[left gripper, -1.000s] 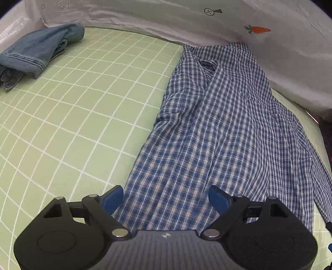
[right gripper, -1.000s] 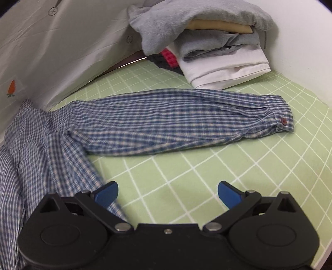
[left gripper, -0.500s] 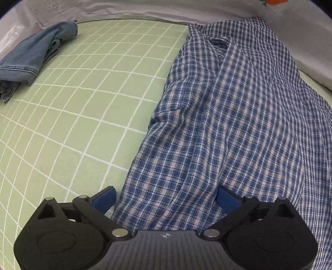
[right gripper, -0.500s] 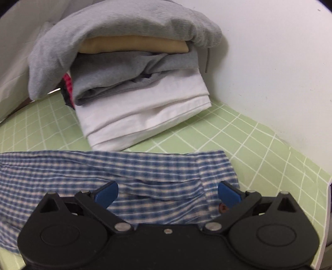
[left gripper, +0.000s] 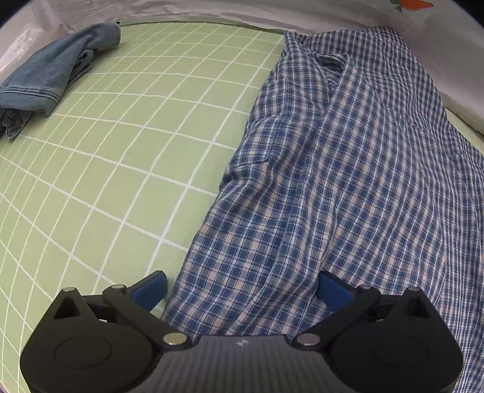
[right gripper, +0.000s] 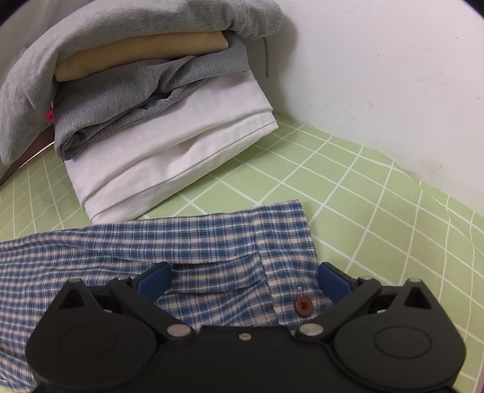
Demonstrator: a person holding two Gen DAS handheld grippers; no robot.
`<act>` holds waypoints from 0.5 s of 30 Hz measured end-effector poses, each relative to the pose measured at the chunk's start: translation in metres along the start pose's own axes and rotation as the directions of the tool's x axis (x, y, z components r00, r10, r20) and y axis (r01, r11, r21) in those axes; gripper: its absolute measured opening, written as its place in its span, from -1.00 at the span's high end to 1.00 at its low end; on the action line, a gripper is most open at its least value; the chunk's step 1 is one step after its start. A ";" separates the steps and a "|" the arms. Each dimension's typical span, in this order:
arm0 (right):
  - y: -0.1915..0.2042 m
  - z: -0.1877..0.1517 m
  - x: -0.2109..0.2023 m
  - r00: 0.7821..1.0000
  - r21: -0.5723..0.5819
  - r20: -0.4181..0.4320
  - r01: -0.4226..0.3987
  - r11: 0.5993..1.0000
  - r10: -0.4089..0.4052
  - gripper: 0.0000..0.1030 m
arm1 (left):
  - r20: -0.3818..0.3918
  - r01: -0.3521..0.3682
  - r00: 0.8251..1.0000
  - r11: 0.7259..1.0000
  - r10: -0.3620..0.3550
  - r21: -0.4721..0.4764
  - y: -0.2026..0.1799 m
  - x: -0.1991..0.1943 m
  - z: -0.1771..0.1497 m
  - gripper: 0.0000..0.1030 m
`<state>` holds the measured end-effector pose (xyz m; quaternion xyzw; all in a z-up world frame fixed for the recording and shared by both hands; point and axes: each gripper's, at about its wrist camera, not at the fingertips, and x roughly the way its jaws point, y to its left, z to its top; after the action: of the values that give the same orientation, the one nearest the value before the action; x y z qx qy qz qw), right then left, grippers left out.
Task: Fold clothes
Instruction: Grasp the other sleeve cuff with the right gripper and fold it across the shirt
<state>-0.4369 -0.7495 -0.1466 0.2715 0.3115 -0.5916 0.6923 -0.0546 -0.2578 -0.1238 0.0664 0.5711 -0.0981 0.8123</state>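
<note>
Down at the hem of the plaid shirt (left gripper: 341,181), the left gripper (left gripper: 242,290) sits with its blue pads spread as wide as they go, nothing pinched. One pad (left gripper: 149,290) stands over the green checked sheet (left gripper: 115,169) just off the shirt's edge; the other (left gripper: 332,290) is over the plaid cloth. So the shirt's lower corner lies right between the fingers, and whether either pad touches the fabric cannot be told. Ahead of this gripper the shirt stretches away, lying flat with its collar at the far end near a white cover printed with a carrot (left gripper: 411,4). Far off to the gripper's left, a crumpled pair of jeans (left gripper: 51,72) rests on the sheet, well apart from the shirt.

Over to the right gripper (right gripper: 245,281), and it too is spread wide, gripping nothing. It straddles the shirt's sleeve cuff (right gripper: 281,241), which lies flat on the sheet, with a brown button (right gripper: 303,306) showing between the pads, nearer the right-hand one. Just beyond the cuff sits a stack of folded clothes (right gripper: 151,121): white at the bottom, grey and tan above, a grey garment draped over the top, beside a white wall (right gripper: 378,75).
</note>
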 end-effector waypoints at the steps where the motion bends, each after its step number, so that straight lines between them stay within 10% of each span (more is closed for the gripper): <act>1: -0.001 0.002 -0.002 1.000 -0.005 -0.004 -0.009 1.000 0.009 -0.74 | -0.002 0.000 1.000 1.000 0.000 -0.001 0.000 0.000 0.000 -1.00; 5: -0.003 0.006 -0.018 0.994 -0.034 -0.018 -0.107 0.994 0.107 0.61 | -0.006 0.038 0.999 0.999 -0.039 -0.027 0.006 -0.006 -0.006 -1.00; 15: 0.039 -0.028 -0.110 0.894 -0.186 0.032 -0.435 0.881 0.448 0.75 | 0.126 0.058 0.991 0.997 -0.050 -0.054 0.048 -0.060 -0.035 -1.00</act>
<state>-0.4133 -0.6513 -0.0820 0.2518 0.2658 -0.3987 0.8408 -0.0949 -0.1984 -0.0789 0.0214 0.5233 -0.1077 0.8451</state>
